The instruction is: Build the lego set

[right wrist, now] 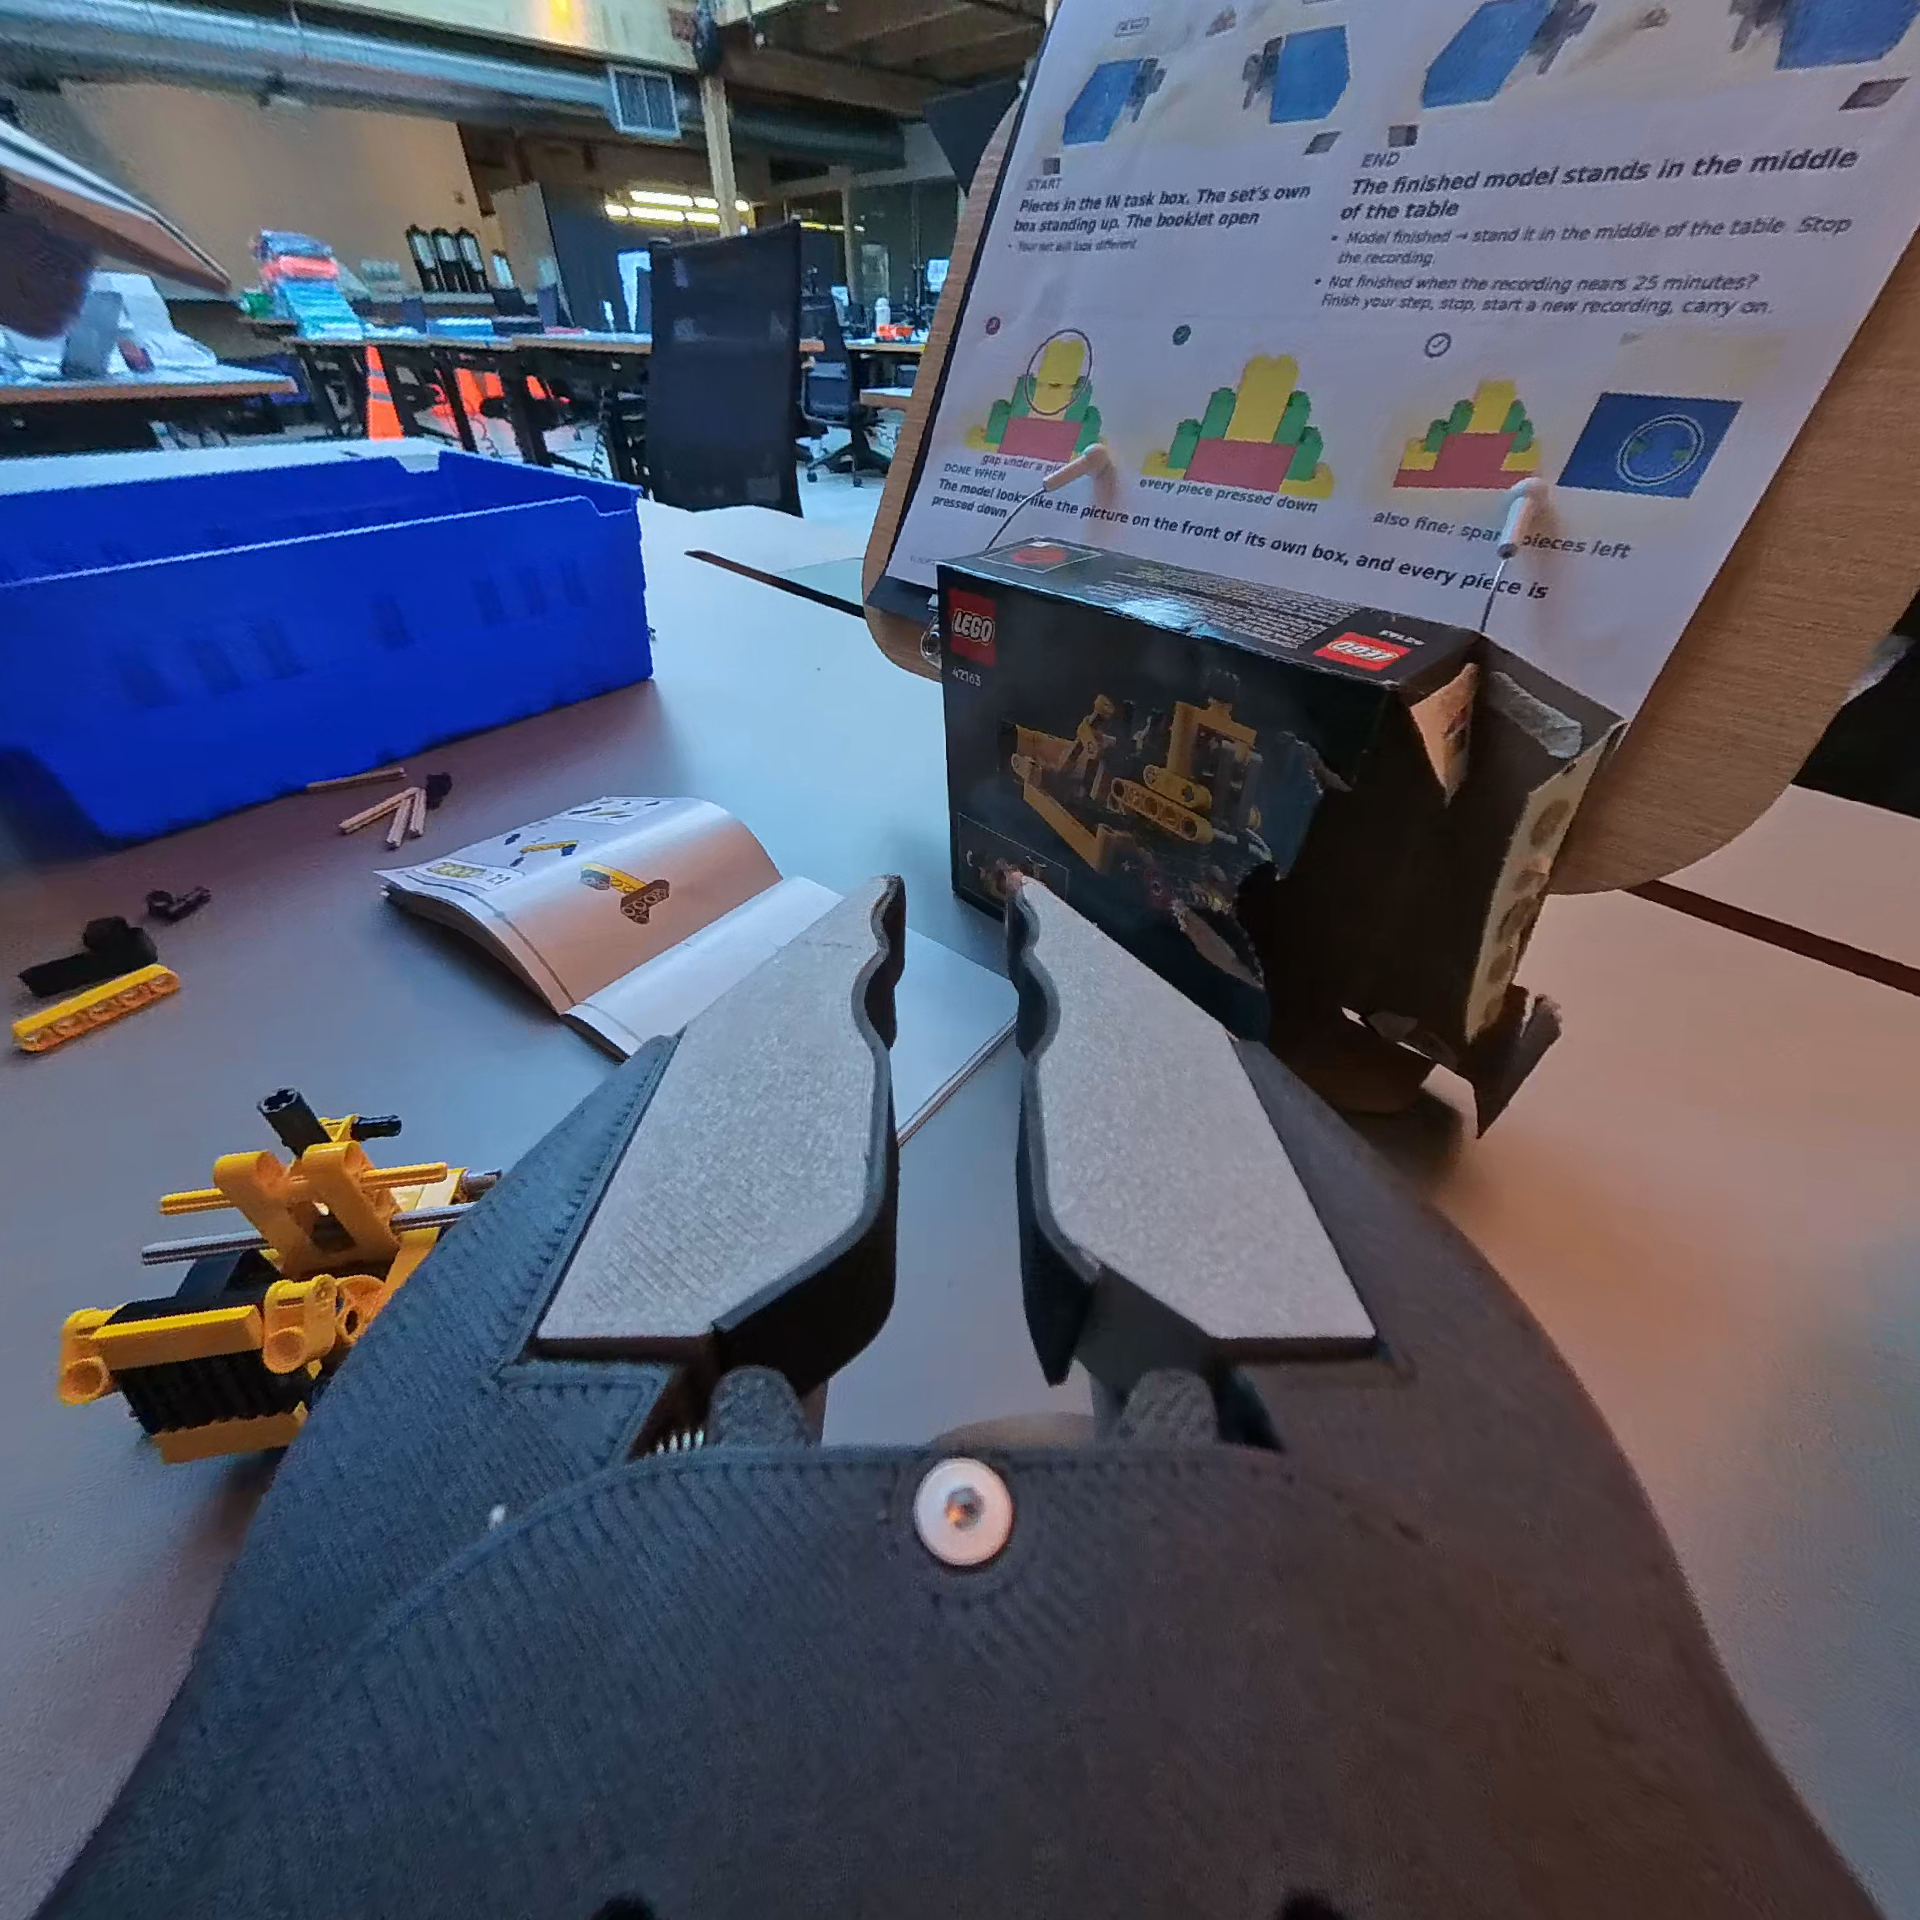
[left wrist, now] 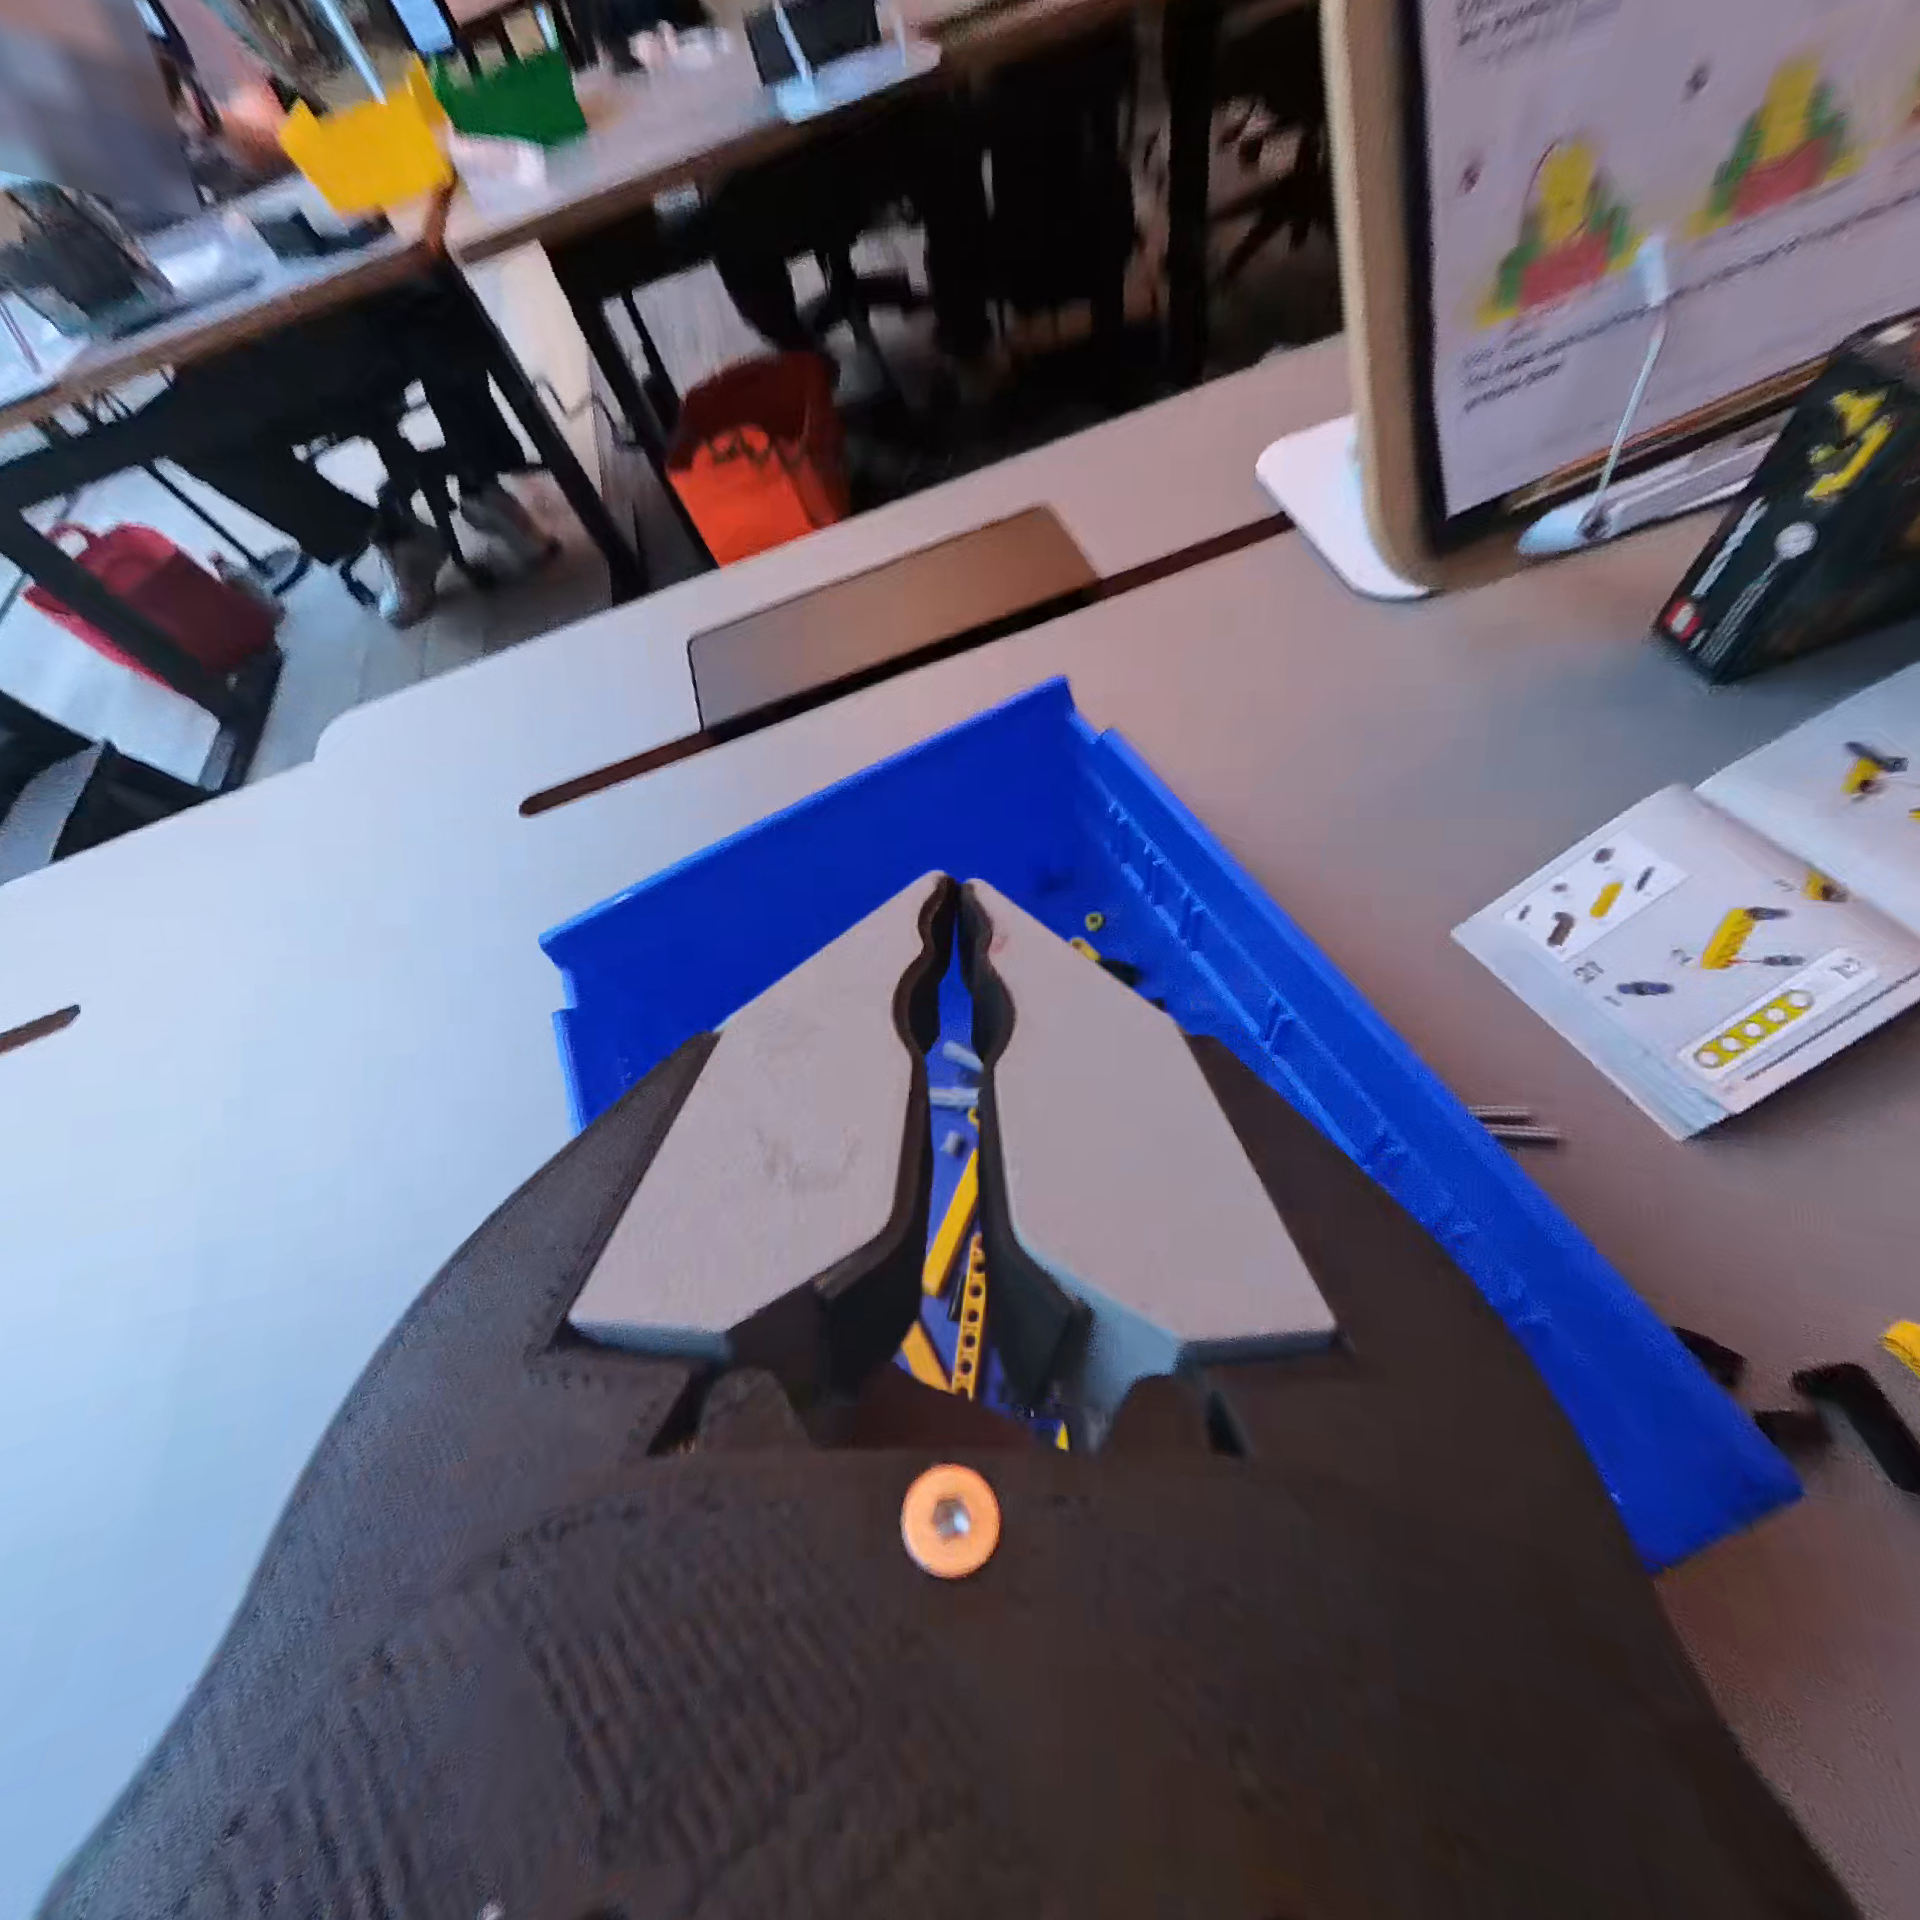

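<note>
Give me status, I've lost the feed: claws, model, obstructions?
Left claw shut, empty, over blue bin of loose pieces. Right claw open, empty, above booklet. Part-built yellow model on table, untouched. Nothing blocking.

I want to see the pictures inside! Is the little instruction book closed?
No, the instruction booklet lies open on the table, its pages spread beside the set's box.
</note>
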`<state>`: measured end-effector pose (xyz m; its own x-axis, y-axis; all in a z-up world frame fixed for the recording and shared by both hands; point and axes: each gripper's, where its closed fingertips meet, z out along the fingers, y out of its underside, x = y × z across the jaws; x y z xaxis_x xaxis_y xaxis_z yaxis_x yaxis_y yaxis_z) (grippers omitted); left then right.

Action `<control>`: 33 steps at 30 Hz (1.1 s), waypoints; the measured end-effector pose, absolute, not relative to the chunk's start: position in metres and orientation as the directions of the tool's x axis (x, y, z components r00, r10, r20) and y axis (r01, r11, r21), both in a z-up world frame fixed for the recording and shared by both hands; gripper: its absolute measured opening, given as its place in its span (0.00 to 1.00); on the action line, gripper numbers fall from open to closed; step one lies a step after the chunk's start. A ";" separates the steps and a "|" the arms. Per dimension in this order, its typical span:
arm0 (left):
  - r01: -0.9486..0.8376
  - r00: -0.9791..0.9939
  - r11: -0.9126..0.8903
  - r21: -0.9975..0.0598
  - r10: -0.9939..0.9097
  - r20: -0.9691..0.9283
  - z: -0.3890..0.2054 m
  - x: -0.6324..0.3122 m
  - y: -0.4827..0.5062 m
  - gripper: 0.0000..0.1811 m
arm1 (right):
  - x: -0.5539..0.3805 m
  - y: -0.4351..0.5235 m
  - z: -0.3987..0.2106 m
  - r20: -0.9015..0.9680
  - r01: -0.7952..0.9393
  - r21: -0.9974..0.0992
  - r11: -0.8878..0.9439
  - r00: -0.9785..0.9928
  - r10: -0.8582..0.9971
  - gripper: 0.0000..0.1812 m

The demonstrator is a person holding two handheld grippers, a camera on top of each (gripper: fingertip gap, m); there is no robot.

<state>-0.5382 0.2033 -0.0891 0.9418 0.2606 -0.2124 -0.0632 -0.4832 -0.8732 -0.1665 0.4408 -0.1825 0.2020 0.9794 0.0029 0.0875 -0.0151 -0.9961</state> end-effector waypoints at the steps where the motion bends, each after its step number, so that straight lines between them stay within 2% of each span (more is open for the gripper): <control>1: -0.046 0.944 -0.510 -0.859 0.258 -0.204 -0.095 -0.541 0.206 0.00 | -0.166 0.442 -0.183 0.003 0.088 -0.996 -0.015 0.208 0.978 0.09; 4: -0.031 0.940 -0.546 -0.837 0.269 -0.210 -0.111 -0.548 0.215 0.00 | -0.164 0.445 -0.181 0.004 0.078 -0.997 -0.015 0.234 0.972 0.09; 11: -0.003 0.925 -0.425 -0.905 0.342 -0.164 -0.111 -0.553 0.226 0.00 | -0.164 0.447 -0.184 -0.002 0.095 -0.995 -0.026 0.244 0.970 0.09; 16: -0.084 0.877 -0.541 -0.837 0.358 -0.320 -0.132 -0.561 0.219 0.00 | -0.167 0.447 -0.189 -0.019 0.123 -0.991 -0.048 0.229 0.973 0.11; 25: -0.124 0.867 -0.690 -0.713 0.274 -0.416 -0.179 -0.555 0.230 0.00 | -0.169 0.447 -0.190 -0.027 0.134 -0.989 -0.058 0.223 0.975 0.11; 33: -0.123 0.884 -0.679 -0.724 0.256 -0.391 -0.183 -0.544 0.238 0.00 | -0.171 0.446 -0.194 -0.039 0.156 -0.985 -0.072 0.206 0.978 0.11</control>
<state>-0.5442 0.2380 -0.1830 0.8842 0.2559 -0.3907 -0.1231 -0.6791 -0.7236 -0.1709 0.4457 -0.1937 0.2059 0.9778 -0.0389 0.1557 -0.0720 -0.9852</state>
